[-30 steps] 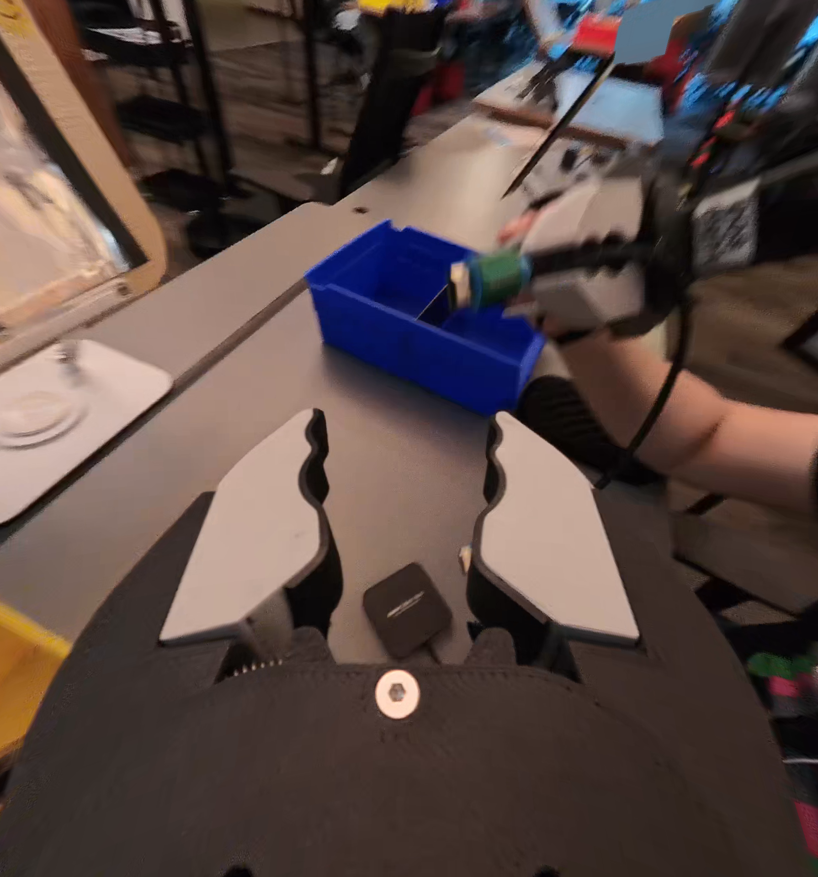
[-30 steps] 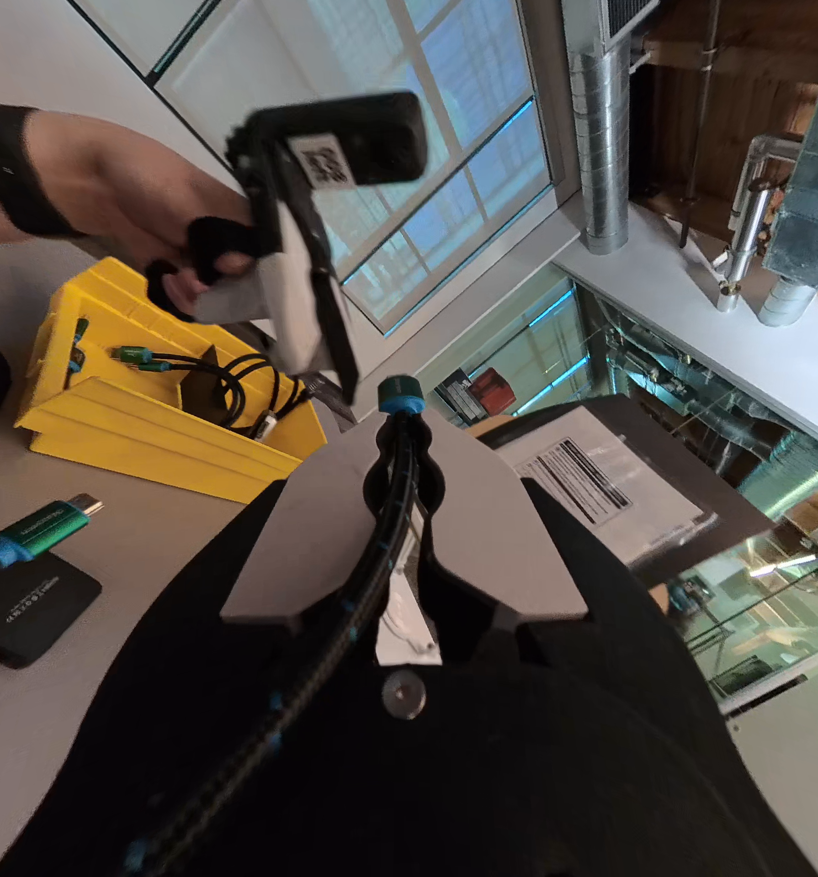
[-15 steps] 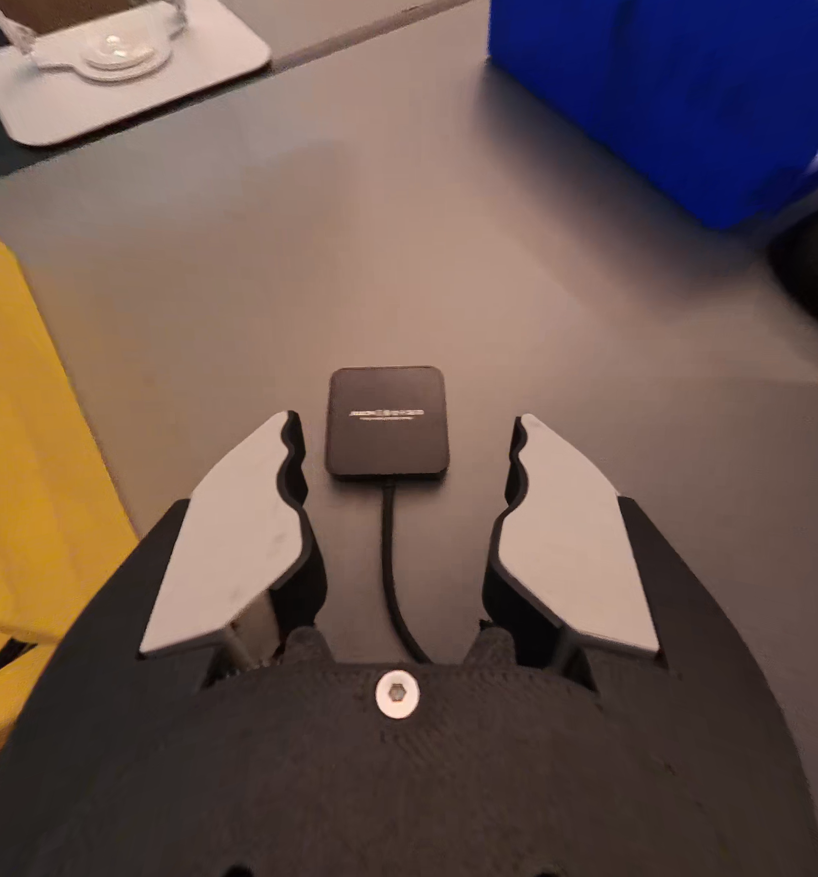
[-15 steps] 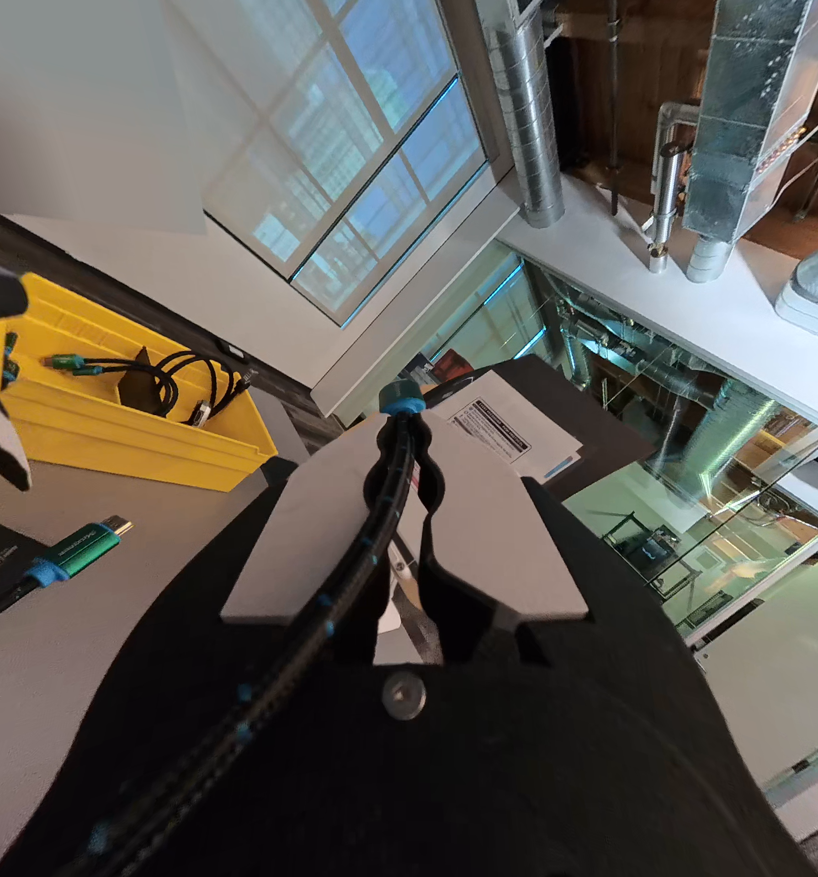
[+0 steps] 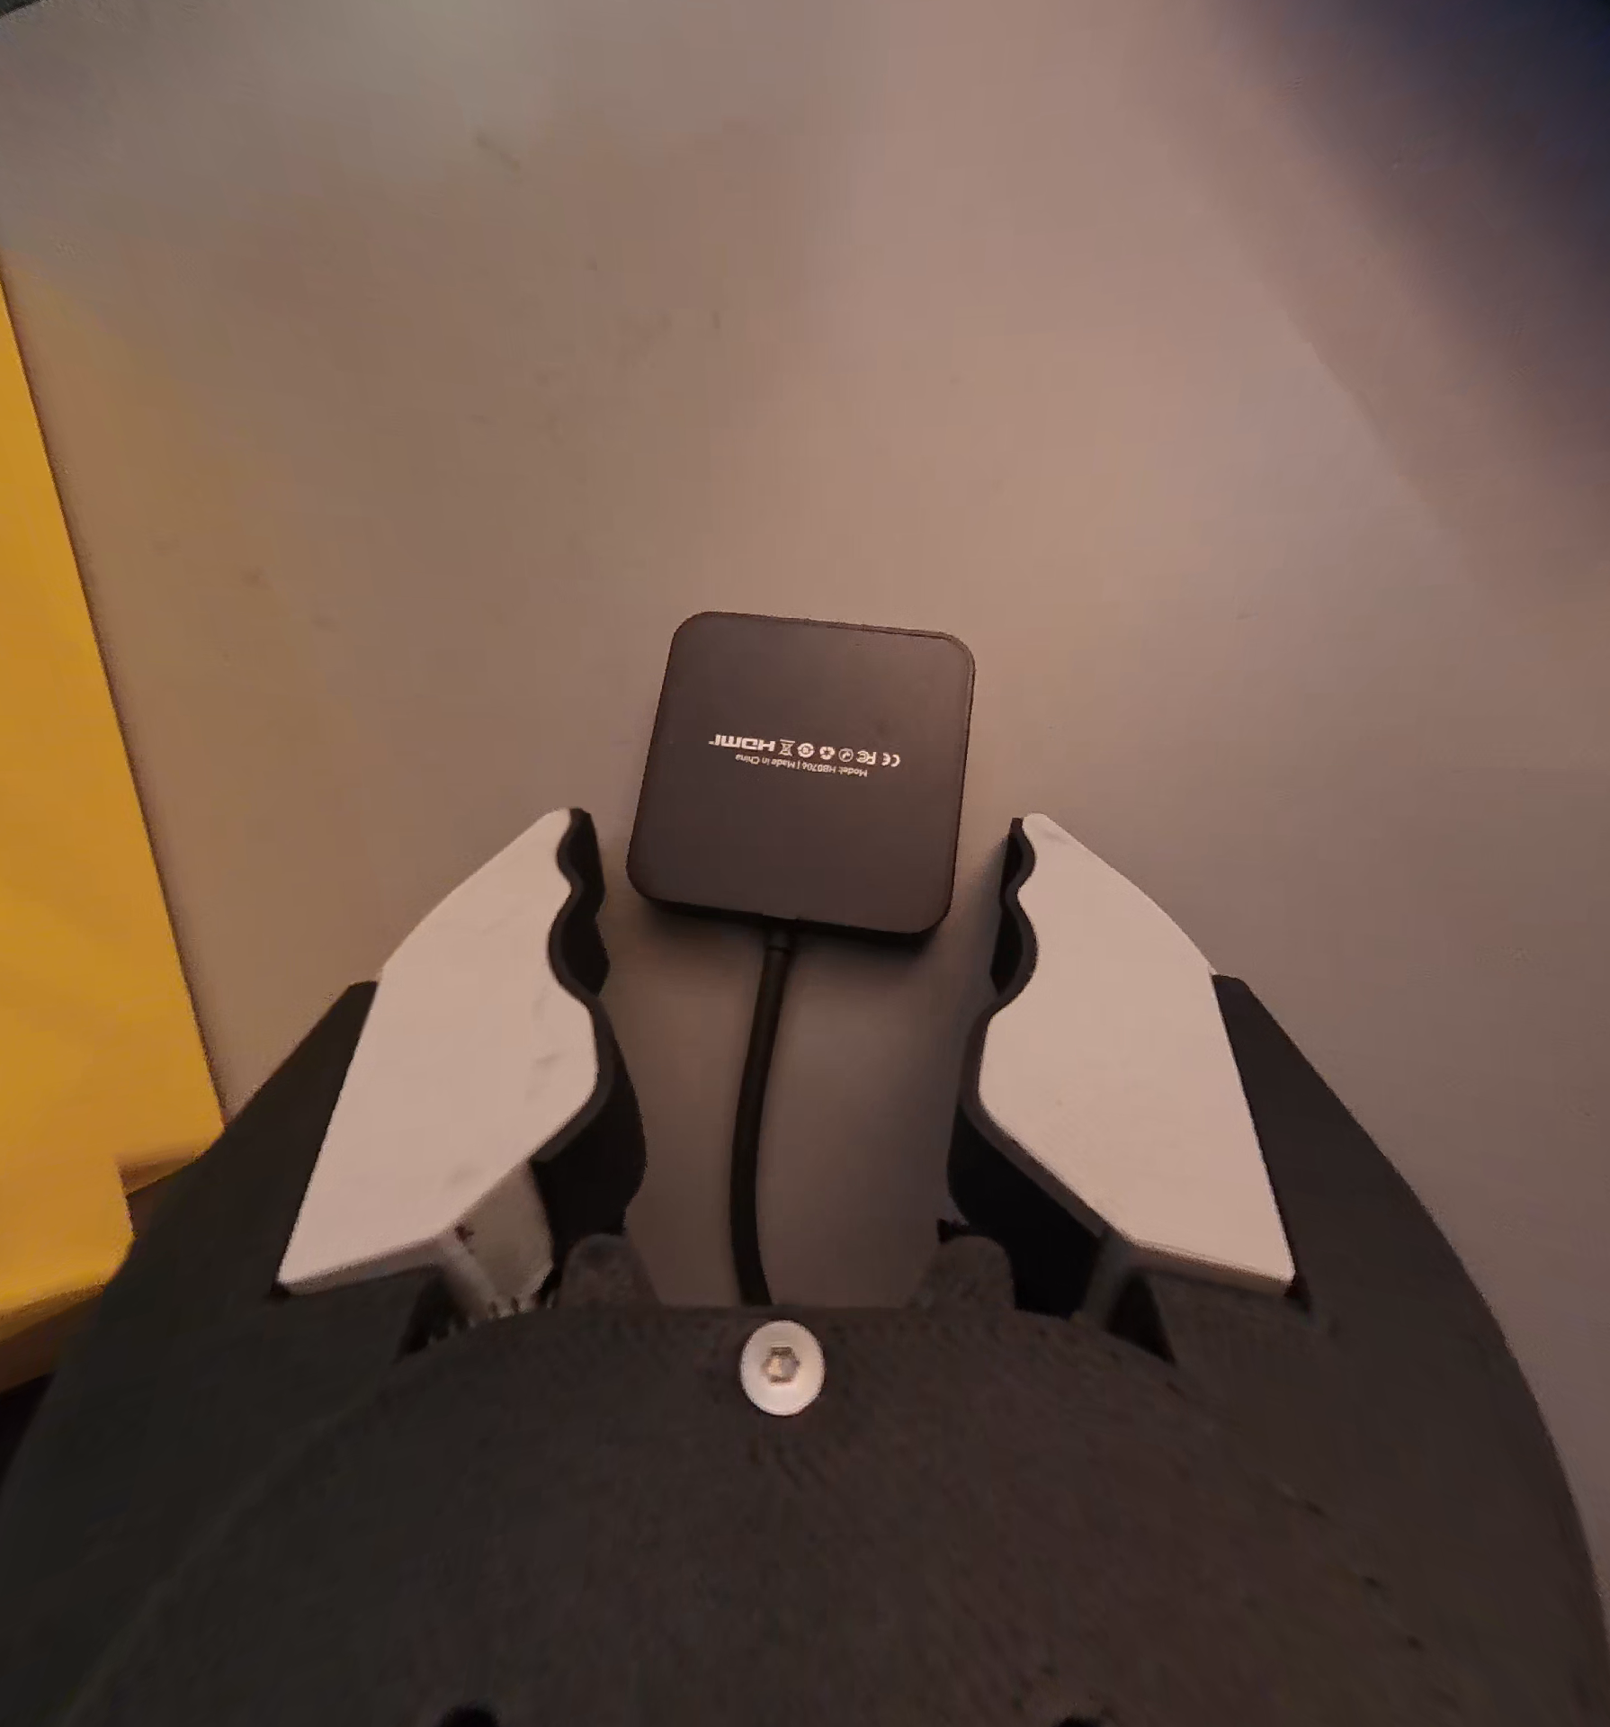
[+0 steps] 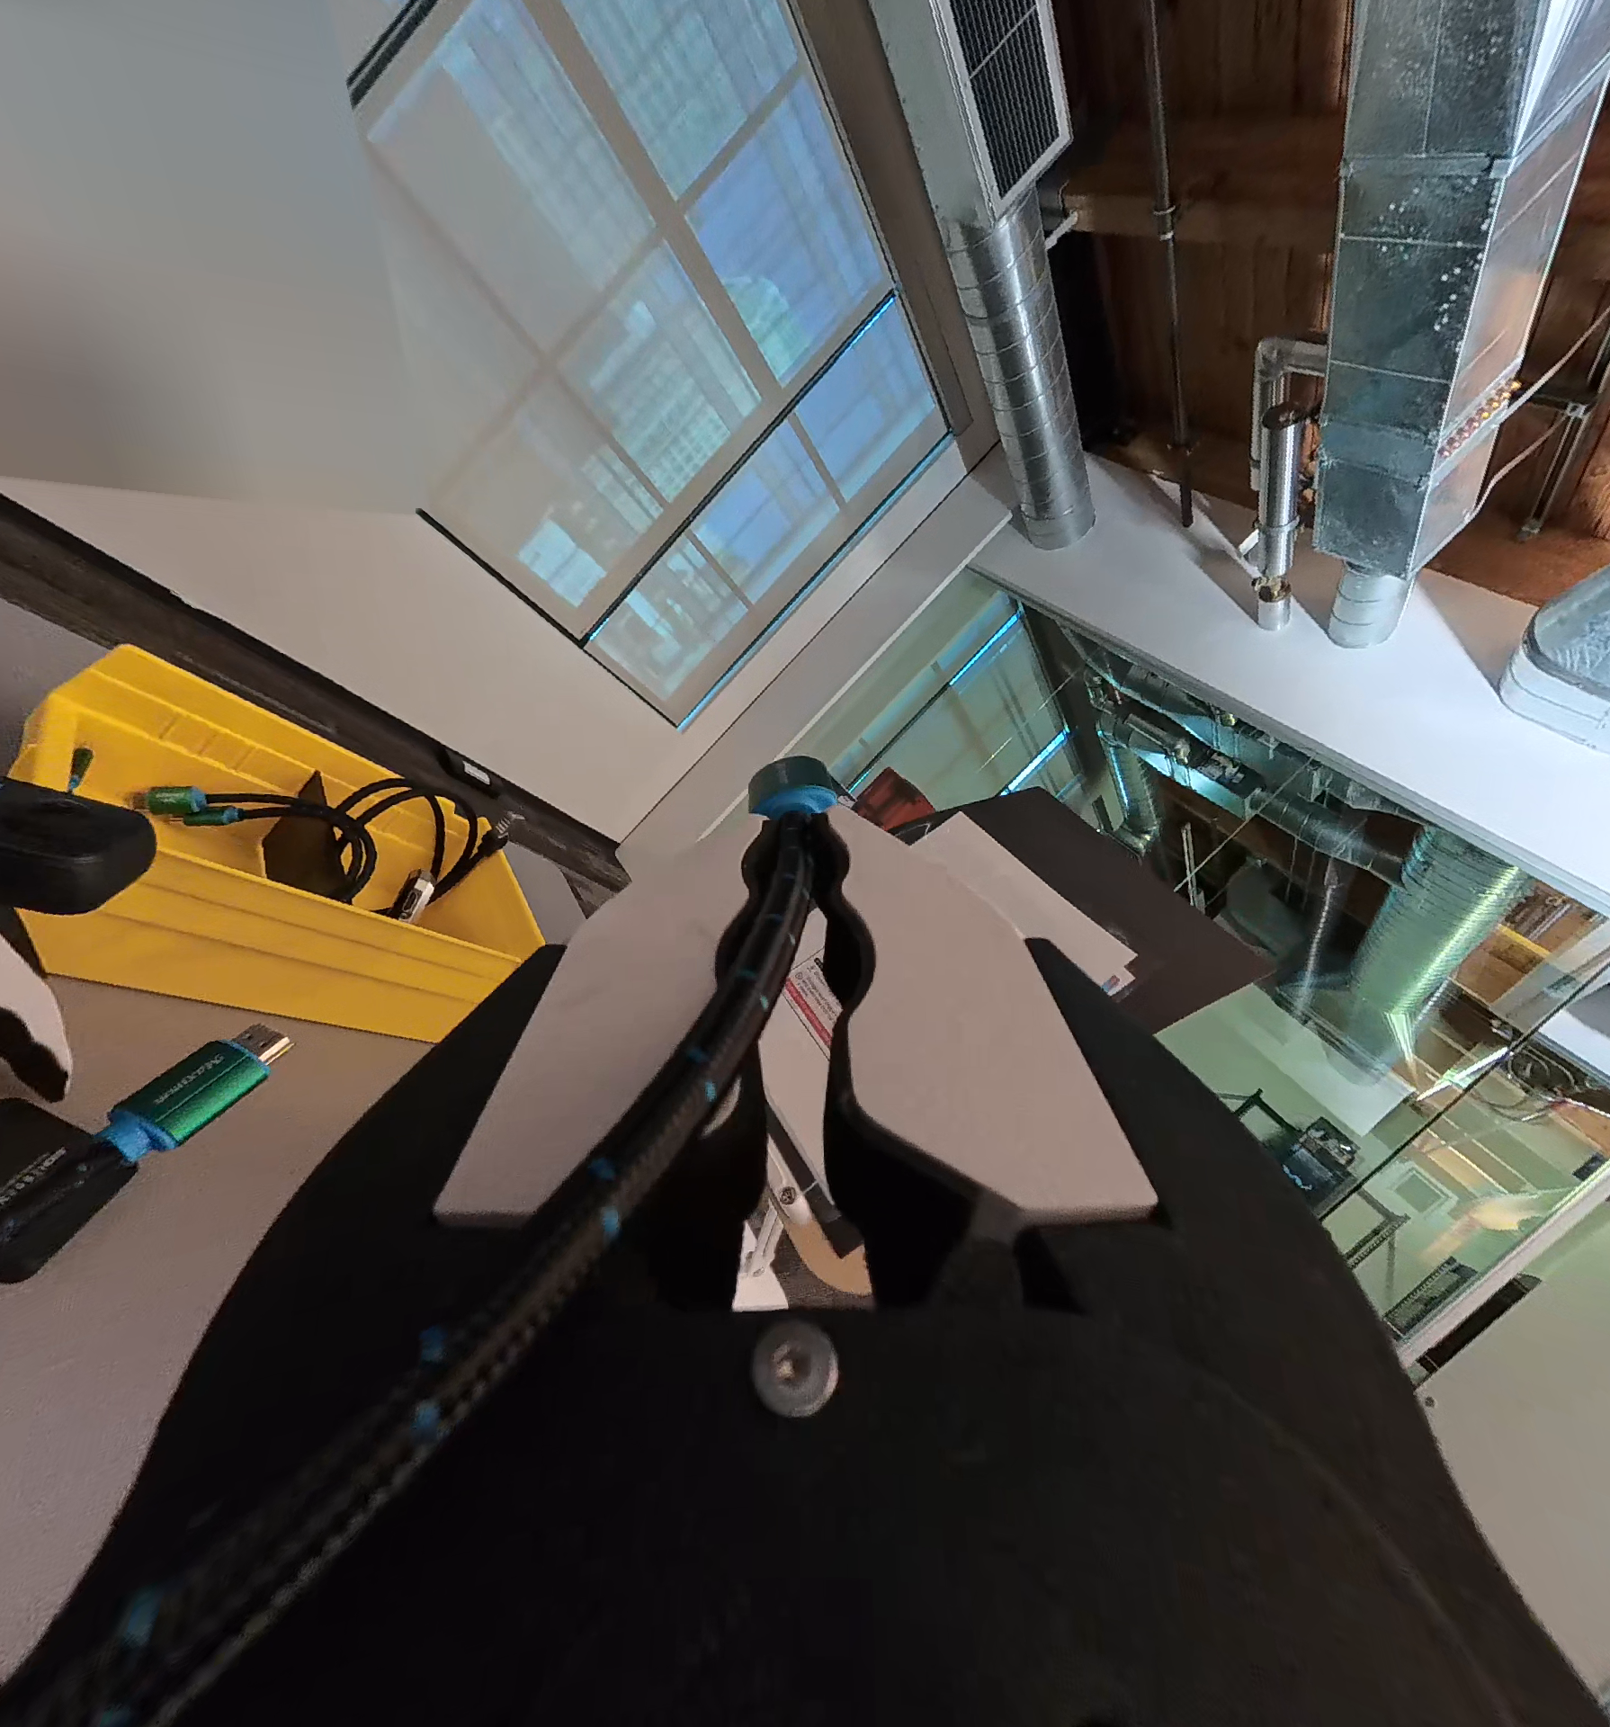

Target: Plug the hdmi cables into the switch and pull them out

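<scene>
Left wrist view: dim, warm light. The counter (image 5: 783,327) is brightest ahead of the jaws and falls into soft shadow toward the far right corner. The switch (image 5: 801,776) between the jaws is sharp; the yellow bin (image 5: 26,748) at left is soft.

Right wrist view: bright daylight from the window (image 6: 652,355) ahead of the jaws. Wide-angle distortion bends lines at the edges. The gripper body is near-black silhouette.
</scene>
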{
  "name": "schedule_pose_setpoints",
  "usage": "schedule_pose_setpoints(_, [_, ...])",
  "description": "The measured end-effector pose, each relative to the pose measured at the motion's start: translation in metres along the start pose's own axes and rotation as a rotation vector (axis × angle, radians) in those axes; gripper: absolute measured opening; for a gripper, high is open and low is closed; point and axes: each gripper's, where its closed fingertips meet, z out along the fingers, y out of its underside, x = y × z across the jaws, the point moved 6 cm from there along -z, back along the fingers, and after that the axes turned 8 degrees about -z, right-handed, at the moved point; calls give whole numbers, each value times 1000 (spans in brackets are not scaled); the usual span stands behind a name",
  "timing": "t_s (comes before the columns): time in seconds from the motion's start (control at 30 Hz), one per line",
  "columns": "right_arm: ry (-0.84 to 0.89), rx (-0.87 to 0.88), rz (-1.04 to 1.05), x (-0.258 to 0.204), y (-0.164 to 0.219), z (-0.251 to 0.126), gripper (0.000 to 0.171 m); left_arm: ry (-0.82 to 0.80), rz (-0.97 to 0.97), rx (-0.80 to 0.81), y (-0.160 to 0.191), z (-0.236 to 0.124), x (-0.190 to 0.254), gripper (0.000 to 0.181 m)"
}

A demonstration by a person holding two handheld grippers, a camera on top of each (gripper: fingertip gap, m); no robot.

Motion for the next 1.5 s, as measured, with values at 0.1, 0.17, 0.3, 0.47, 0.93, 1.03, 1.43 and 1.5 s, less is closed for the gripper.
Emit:
schedule_pose_setpoints(0.1, [-1,3,5,0,0,-1,7,29,-19,-9,0,1,1,76])
schedule_pose_setpoints(0.17, [-2,1,5,0,0,-1,8,43,-37,-15,1,2,0,70])
schedule_pose_setpoints(0.3, [-11,-17,-2,-2,2,2,8,61,-38,-21,1,2,0,73])
schedule_pose_setpoints(0.47, [-31,-35,-7,-6,5,7,8,89,-12,-23,1,2,2,67])
schedule_pose_setpoints(0.93, [-63,-219,27,-11,34,20,8,266,2,74,-38,-13,4,67])
schedule_pose_setpoints(1.03, [-38,-268,44,-8,44,21,8,348,-50,174,-76,-36,-3,67])
schedule_pose_setpoints(1.43, [174,-337,120,-34,51,66,8,666,-166,444,-255,-81,-26,67])
schedule_pose_setpoints(1.5, [164,-356,100,-42,51,72,8,691,-175,473,-259,-77,-25,67])
